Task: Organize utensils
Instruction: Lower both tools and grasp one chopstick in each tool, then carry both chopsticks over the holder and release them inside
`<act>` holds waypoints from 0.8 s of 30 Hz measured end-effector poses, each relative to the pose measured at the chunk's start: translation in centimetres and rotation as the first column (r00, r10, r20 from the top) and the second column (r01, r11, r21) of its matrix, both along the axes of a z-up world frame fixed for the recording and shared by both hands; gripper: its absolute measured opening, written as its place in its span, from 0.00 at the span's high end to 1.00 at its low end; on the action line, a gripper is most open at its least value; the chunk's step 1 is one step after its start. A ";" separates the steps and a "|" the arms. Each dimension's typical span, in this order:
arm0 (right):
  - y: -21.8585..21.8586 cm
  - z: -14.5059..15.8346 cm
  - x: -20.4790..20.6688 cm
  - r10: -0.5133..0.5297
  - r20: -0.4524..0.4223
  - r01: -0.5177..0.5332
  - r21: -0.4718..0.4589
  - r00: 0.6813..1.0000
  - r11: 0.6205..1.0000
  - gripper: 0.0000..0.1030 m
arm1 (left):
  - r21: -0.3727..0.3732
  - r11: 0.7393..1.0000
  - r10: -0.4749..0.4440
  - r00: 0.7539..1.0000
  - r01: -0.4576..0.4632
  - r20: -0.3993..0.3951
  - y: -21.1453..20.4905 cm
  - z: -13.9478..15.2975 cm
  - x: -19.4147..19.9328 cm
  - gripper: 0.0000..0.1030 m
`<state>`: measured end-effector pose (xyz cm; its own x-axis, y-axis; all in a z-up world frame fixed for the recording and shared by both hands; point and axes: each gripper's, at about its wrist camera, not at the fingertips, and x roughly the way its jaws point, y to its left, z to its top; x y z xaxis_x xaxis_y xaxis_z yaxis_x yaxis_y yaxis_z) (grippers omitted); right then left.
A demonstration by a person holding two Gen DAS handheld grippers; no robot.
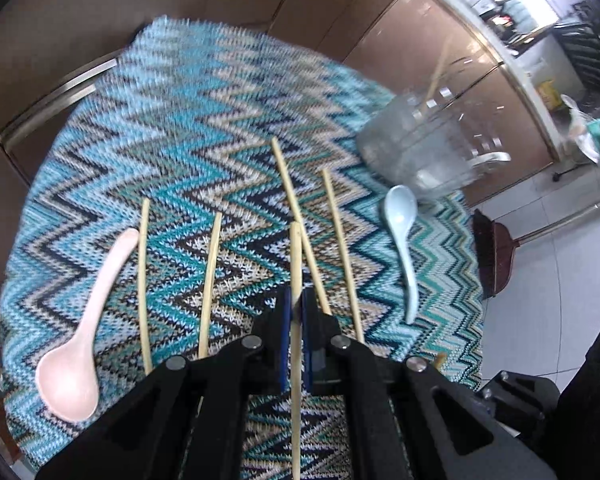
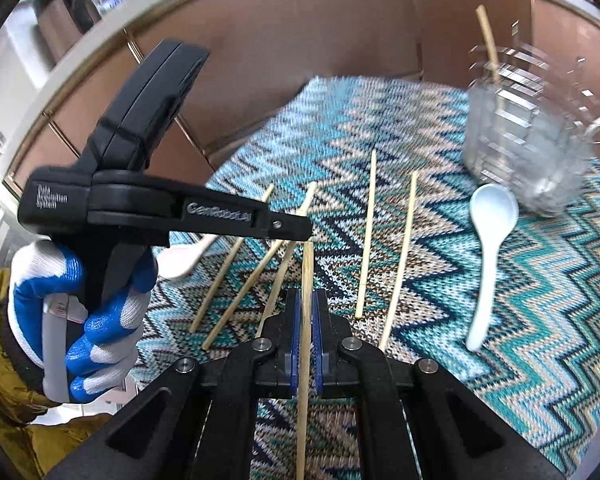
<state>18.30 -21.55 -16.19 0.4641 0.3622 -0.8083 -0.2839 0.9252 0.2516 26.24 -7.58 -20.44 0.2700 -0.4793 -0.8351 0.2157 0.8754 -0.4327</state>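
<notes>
Left tongs [image 1: 296, 312] | clamped on chopstick [image 1: 295, 264] | right tongs [image 2: 307, 312] likewise, 12 o'clock | light, stiff, slippery; grip mid-shaft

The left gripper [image 2: 300, 229], seen from the right wrist camera at about nine o'clock of the view, carries two readable markings; along its side arm, raised letters spell "GenRobot.AI"; on the rounded rear block of its body, further toward nine o'clock, small pale print in three stacked lines appears to read "Data Acquisition System", though blur softens the letters; print on shelf goods at eleven o'clock is too blurred to read; the left wrist view shows no legible text.
</notes>
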 end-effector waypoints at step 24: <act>-3.7 10.7 -9.6 -0.154 0.354 0.131 0.088 0.923 0.987 0.95 | -0.108 0.994 0.082 0.882 -0.036 0.465 1.9 14.3 -8.2 0.96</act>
